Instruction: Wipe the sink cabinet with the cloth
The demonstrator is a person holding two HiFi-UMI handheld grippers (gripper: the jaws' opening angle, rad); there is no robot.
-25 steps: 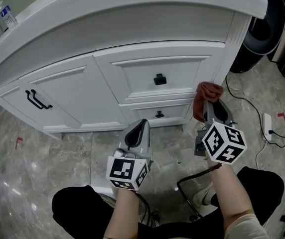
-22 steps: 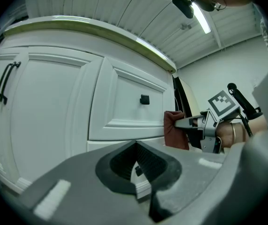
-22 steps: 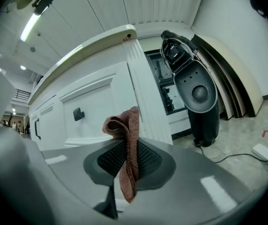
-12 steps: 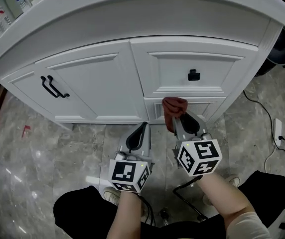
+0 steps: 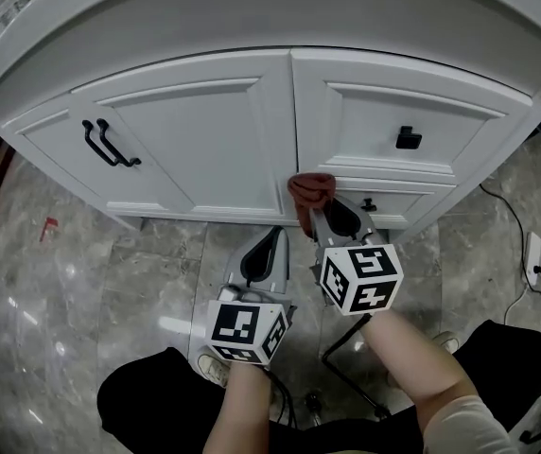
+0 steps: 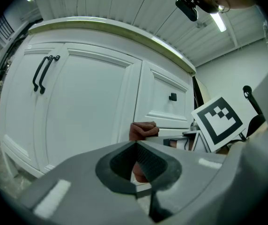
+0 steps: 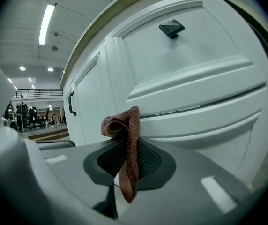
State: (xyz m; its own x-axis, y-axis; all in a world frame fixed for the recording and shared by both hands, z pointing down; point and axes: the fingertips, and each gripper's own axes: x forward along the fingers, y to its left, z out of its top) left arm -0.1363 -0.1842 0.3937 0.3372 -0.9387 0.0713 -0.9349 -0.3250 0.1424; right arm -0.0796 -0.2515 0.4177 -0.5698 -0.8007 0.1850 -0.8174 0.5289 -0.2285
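Observation:
The white sink cabinet (image 5: pixel 214 149) fills the upper head view, its door carrying two black handles (image 5: pixel 110 145) and its drawers black knobs (image 5: pixel 408 138). My right gripper (image 5: pixel 332 214) is shut on a red-brown cloth (image 5: pixel 310 189), which is pressed against the cabinet's lower front, by the post between door and drawers. In the right gripper view the cloth (image 7: pixel 124 130) hangs from the closed jaws of that gripper (image 7: pixel 127 161), touching the lower drawer's edge. My left gripper (image 5: pixel 269 242) is shut and empty, held just left of it, short of the cabinet. From the left gripper (image 6: pixel 136 165) the cloth (image 6: pixel 143 130) shows ahead.
The grey marble floor (image 5: pixel 72 282) lies below the cabinet, with a red tape mark (image 5: pixel 48 227) at the left. A white power strip with a cable (image 5: pixel 533 253) lies on the floor at the right. The person's dark-trousered knees (image 5: pixel 148 395) sit below the grippers.
My right gripper has carried the cloth leftward along the cabinet's lower front, from the right corner to the middle post. The left gripper stayed shut and roughly in place.

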